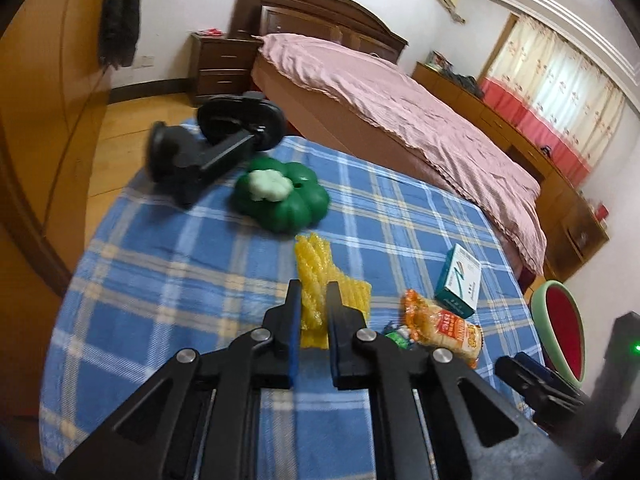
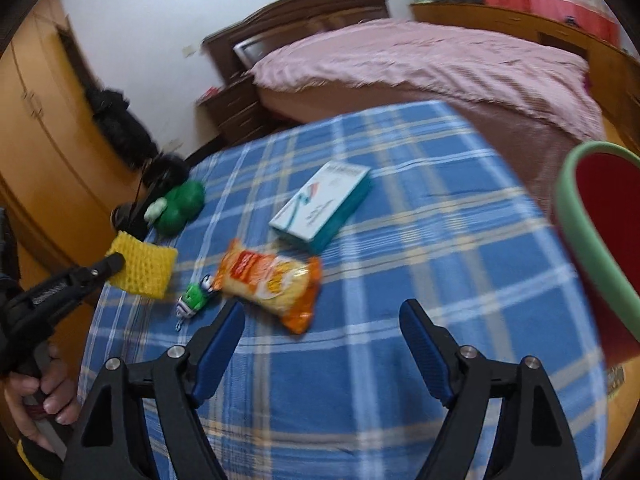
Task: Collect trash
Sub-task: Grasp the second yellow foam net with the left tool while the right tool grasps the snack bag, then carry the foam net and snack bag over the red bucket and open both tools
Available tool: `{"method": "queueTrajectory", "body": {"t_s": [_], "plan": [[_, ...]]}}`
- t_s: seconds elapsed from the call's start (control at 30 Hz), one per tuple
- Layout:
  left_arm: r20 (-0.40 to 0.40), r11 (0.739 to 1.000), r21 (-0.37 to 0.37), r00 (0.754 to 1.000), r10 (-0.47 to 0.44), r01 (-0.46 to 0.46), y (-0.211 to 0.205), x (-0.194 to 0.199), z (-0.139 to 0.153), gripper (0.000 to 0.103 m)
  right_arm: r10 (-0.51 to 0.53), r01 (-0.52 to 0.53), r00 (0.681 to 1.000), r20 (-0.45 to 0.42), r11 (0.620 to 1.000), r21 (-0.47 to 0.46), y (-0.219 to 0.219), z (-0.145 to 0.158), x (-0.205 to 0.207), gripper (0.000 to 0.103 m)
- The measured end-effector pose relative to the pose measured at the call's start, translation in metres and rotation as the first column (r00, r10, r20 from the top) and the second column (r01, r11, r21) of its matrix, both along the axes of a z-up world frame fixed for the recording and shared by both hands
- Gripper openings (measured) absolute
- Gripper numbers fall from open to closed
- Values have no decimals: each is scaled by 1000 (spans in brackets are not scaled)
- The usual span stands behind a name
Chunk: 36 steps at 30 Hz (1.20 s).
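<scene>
My left gripper (image 1: 313,300) is shut on a yellow foam net sleeve (image 1: 316,272) and holds it over the blue plaid tablecloth (image 1: 160,280); both also show in the right wrist view, the gripper (image 2: 114,262) and the sleeve (image 2: 146,266). My right gripper (image 2: 322,314) is open and empty above the cloth, just short of an orange snack packet (image 2: 272,282). A small green wrapper (image 2: 194,300) lies left of the packet. A teal and white box (image 2: 324,210) lies beyond it. The red bin with a green rim (image 2: 592,240) stands at the table's right edge.
A green pumpkin-shaped toy (image 1: 284,196) and a black dumbbell-like object (image 1: 224,136) sit at the far left of the table. A bed with a pink cover (image 1: 400,120) lies behind. Wooden wardrobes line the left wall.
</scene>
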<state>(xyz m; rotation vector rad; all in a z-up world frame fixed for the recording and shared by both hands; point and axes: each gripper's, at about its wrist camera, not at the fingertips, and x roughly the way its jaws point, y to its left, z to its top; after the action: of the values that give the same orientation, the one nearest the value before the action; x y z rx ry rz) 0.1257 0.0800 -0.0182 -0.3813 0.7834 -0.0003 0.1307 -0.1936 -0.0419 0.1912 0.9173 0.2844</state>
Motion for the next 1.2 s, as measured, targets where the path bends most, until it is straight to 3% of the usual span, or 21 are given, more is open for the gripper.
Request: {"method": "queueTrajectory", "body": {"t_s": [0.53,0.73,0.8,0.87,1.2], "plan": [[-62,999,-4,997,42,-43,7,-9,-21,10,215,-214,977,-8,968,-131,45,-21,45,87],[-57,999,-10,998,39,-40,5,-12,-19,10,268,-264,963,1,950,-168,60,-20,35,58],[-51,999,-15,998,35,-36,5,-14,-17,10,278,-272,960,6,944,-187,64,-20,29,34],[-41,999,-14,999,30,-30,2,-16,-14,10,278,-269,961,13,939,-213,66,-21,24,26],[9,1000,-11,1000,-15,15,-15,-22,7,10,202,-198,978,51,977,-84,41,-6,-2,24]]}}
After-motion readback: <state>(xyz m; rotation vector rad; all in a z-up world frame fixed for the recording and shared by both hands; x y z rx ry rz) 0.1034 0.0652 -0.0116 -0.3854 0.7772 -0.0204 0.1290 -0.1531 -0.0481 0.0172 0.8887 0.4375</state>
